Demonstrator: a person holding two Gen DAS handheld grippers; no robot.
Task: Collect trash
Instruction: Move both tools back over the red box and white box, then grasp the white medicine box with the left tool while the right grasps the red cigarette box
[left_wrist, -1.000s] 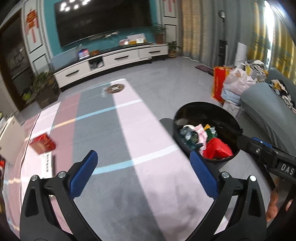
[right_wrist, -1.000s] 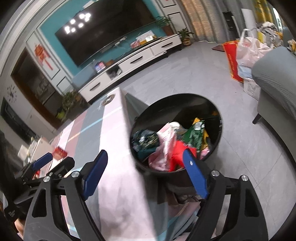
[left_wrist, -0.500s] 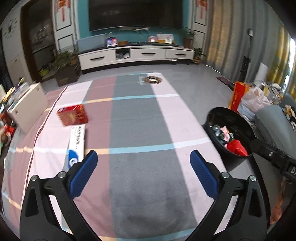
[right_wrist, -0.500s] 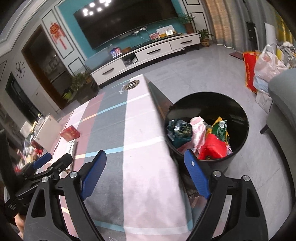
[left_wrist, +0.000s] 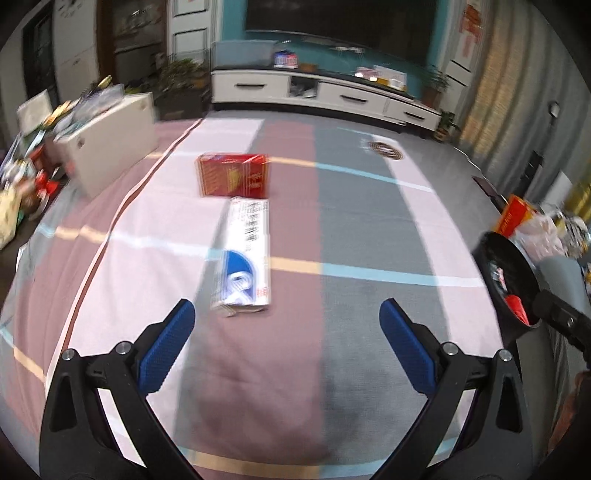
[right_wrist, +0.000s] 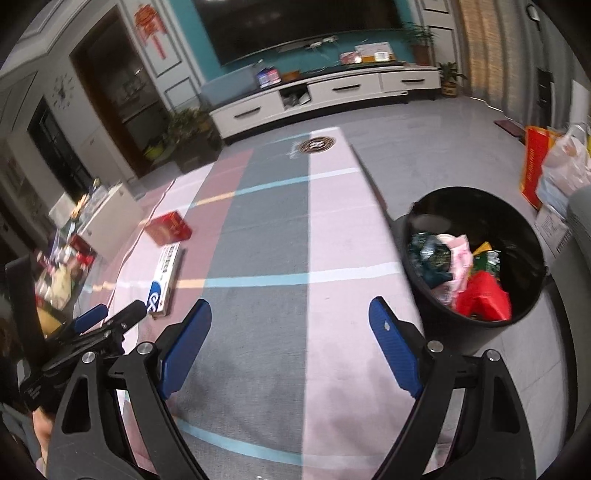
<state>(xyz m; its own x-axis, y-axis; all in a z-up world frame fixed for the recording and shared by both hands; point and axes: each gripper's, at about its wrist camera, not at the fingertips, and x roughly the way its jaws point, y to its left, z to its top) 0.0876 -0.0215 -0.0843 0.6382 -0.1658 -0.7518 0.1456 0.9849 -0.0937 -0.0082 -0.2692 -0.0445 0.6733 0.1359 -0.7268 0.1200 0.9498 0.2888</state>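
Note:
A long white box with a blue end (left_wrist: 245, 254) (right_wrist: 164, 275) lies on the striped tablecloth (left_wrist: 332, 229), and a red box (left_wrist: 233, 174) (right_wrist: 169, 227) sits just beyond it. My left gripper (left_wrist: 282, 321) hovers open a little short of the white box, which lies just left of its middle line. My right gripper (right_wrist: 290, 321) is open and empty over the cloth's grey stripe. Beside the table's right edge stands a black bin (right_wrist: 476, 254) (left_wrist: 506, 273) holding a red bag and other wrappers.
A white box (left_wrist: 110, 136) and loose clutter sit off the table's left side. A white TV cabinet (right_wrist: 325, 92) stands across the floor. Bags (right_wrist: 554, 166) and a grey sofa (right_wrist: 581, 221) crowd the right, behind the bin.
Both grippers have swung left, away from the bin and over the table. The white and red boxes have come to the centre of the left wrist view. Both stay open.

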